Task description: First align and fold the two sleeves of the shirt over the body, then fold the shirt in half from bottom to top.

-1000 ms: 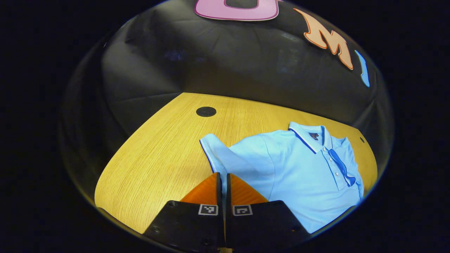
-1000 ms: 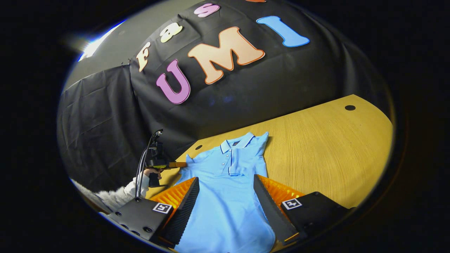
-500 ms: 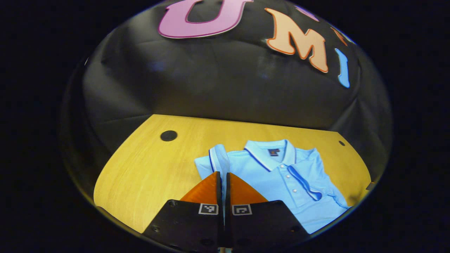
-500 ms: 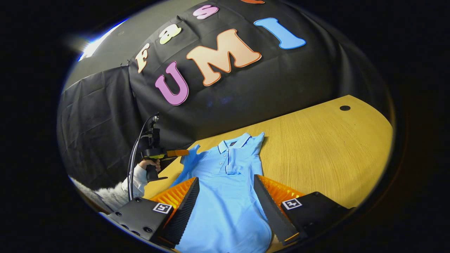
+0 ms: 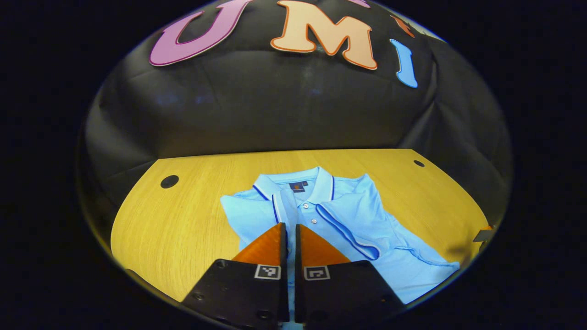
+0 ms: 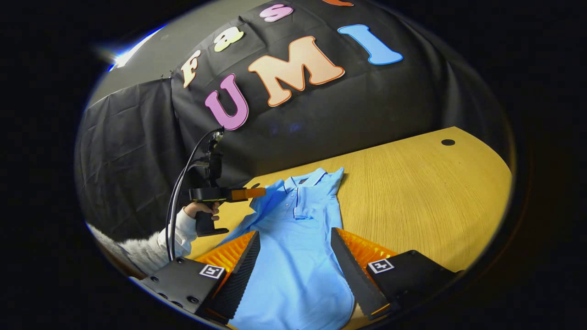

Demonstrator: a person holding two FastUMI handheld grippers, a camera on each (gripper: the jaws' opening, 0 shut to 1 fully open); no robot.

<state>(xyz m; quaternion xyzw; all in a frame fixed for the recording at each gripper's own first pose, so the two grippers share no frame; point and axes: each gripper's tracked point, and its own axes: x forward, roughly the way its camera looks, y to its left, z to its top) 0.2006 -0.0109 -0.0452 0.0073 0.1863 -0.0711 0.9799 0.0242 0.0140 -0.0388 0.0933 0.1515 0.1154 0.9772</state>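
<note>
- Left gripper view: left claw (image 5: 290, 231) at bottom centre, fingers pressed together w/ a thin strip of light-blue cloth pinched between them, i.e. clenched on the sleeve (image 5: 285, 208) of the shirt (image 5: 348, 220).
- Shirt = light-blue polo, lies on the wooden desk (image 5: 192, 215), collar (image 5: 296, 181) toward the booth wall, placket w/ small buttons down the front.
- Small dark neck label (image 5: 297, 186) inside collar; too small to read.
- Dark-edged sleeve cuff rises from claw tips up toward collar, over the chest.
- Other sleeve (image 5: 351, 220) already lies folded across the body, dark-piped edge running diagonally.
- Square black-and-white markers (image 5: 268, 272) on claw body; a pattern, no text.
- Desk: yellowish wood grain; round dark hole (image 5: 169, 181) at left, smaller one (image 5: 418, 163) far right. Black cloth wall behind.
- Right gripper view: right claw (image 6: 293, 254) released, fingers wide apart, lower body of shirt (image 6: 298, 256) seen between them; contact w/ cloth can't tell.
- This view adds what the first lacks: left claw (image 6: 254, 192) seen from the side, held by a hand (image 6: 200, 210) in a pale fuzzy sleeve (image 6: 151, 245), cable (image 6: 181, 192) looping up from the handle; its tips lift the sleeve cloth above the desk, near the collar.
- Desk (image 6: 422, 197) right of shirt is bare wood, one dark hole (image 6: 448, 142) near far edge. Bright light patch (image 6: 124, 57) upper left above the black cloth.
</note>
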